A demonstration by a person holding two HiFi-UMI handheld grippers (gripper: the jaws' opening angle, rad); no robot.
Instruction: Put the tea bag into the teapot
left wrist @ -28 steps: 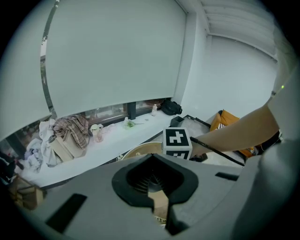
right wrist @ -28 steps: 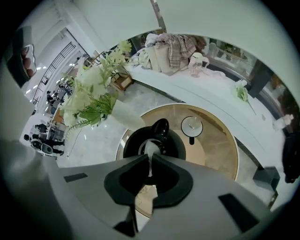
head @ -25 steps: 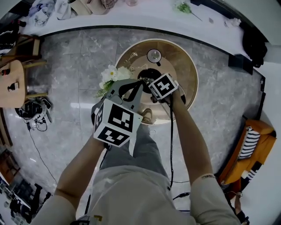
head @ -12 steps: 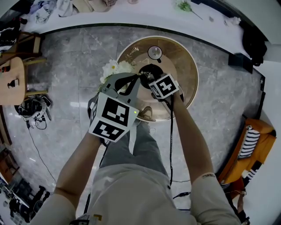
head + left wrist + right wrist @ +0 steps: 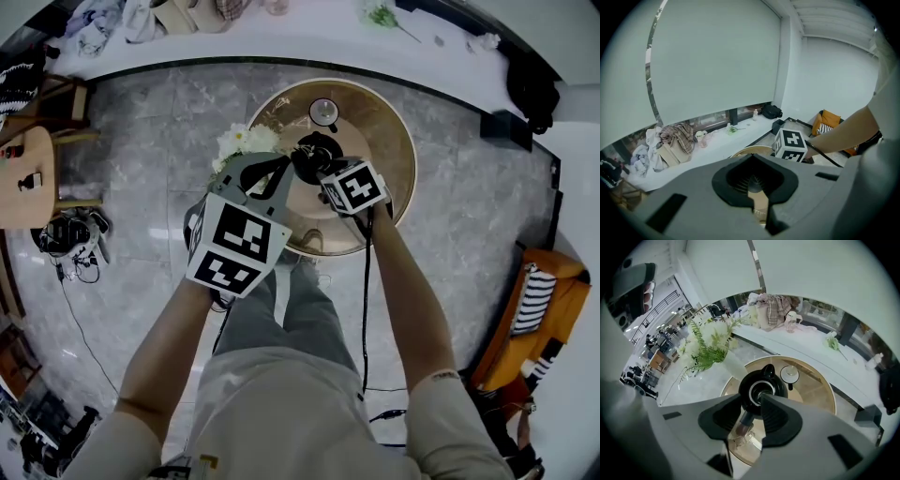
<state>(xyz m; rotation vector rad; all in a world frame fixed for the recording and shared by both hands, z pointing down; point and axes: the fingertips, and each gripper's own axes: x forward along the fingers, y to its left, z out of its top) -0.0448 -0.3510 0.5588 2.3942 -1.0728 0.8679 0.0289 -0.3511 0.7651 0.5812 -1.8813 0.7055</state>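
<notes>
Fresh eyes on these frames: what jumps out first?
The black teapot, mouth open, on the round wooden table sits straight below the right hand-held gripper, whose jaws have just been opening with nothing gripped between them. White flowers stand at the table's left edge in the head view, beside the left hand-held gripper.

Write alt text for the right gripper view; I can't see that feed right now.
The right gripper has jaws that have just been opening; they stand apart with nothing gripped, poised over the open black teapot on a round wooden table. A small round lid or cup sits beyond the teapot, and white flowers stand to the left.
</notes>
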